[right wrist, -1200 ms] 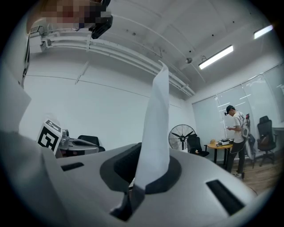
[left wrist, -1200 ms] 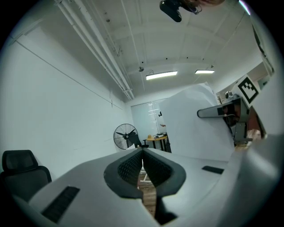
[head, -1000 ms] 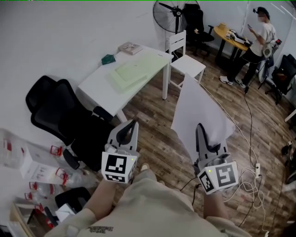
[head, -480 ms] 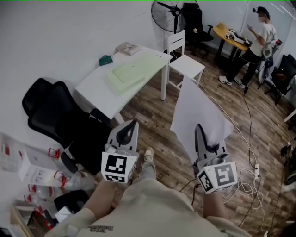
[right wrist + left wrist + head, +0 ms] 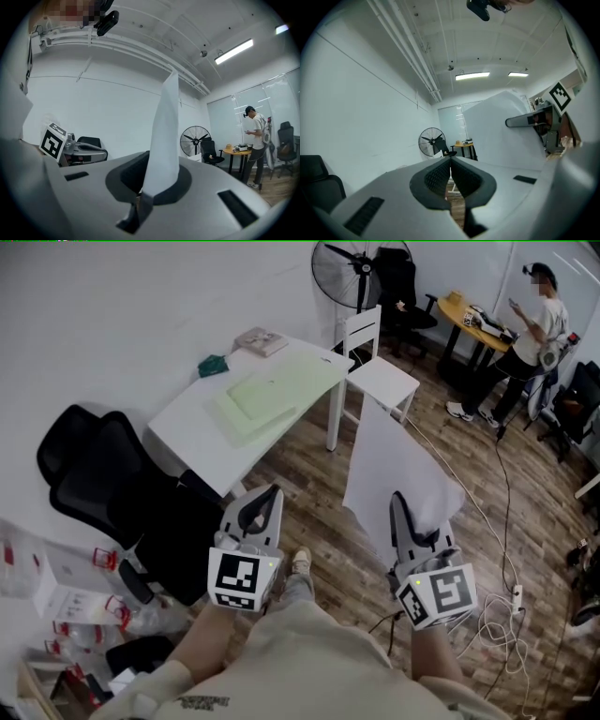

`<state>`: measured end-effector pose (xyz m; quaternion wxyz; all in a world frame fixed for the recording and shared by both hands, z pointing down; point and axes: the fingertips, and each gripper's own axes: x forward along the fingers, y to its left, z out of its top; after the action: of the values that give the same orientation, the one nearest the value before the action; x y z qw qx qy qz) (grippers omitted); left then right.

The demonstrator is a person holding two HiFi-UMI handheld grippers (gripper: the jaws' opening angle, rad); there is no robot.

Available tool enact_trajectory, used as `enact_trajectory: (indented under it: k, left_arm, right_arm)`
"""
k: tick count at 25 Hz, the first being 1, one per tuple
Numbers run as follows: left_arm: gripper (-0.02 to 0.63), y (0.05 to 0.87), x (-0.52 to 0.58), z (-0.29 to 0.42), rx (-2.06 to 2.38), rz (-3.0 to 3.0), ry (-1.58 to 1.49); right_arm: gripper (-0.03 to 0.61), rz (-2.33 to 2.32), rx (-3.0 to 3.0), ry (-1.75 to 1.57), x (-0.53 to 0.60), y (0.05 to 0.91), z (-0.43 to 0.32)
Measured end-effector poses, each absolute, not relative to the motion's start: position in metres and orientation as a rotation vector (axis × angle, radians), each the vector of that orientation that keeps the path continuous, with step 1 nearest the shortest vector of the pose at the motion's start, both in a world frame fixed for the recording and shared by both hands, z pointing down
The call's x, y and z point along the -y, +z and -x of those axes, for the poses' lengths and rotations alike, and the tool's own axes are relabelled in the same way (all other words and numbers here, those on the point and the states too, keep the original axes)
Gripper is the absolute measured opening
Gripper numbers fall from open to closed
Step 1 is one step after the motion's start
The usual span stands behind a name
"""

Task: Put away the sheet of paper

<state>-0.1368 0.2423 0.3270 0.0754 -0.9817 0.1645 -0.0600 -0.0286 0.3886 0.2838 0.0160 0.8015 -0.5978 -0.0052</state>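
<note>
Right tool (image 5: 399,506): clenched on lower edge of sheet of paper (image 5: 392,457). Sheet stands up from jaws toward 12 o'clock, in air over wood floor (image 5: 300,484), touching nothing else.
Left tool (image 5: 266,499): jaws pressed together, nothing between them, level with right tool at its 9 o'clock.
White tabletop (image 5: 187,427) at 11 o'clock, well apart from sheet; pale green sheets (image 5: 267,390) lie flat on it.
Black office chair (image 5: 94,474) at 9 o'clock.
White chair (image 5: 380,376) and fan (image 5: 352,268) at 12 o'clock.
Person (image 5: 539,324) standing at 2 o'clock.
</note>
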Motion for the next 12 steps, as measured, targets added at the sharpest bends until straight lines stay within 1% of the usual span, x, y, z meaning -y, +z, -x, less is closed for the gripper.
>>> enact_trajectory:
  k: [12]
  left_arm:
    - [0.021, 0.322, -0.138, 0.069, -0.455, 2.967, -0.192]
  right_arm:
    - [0.023, -2.463, 1.828, 0.046, -0.288, 0.282, -0.033]
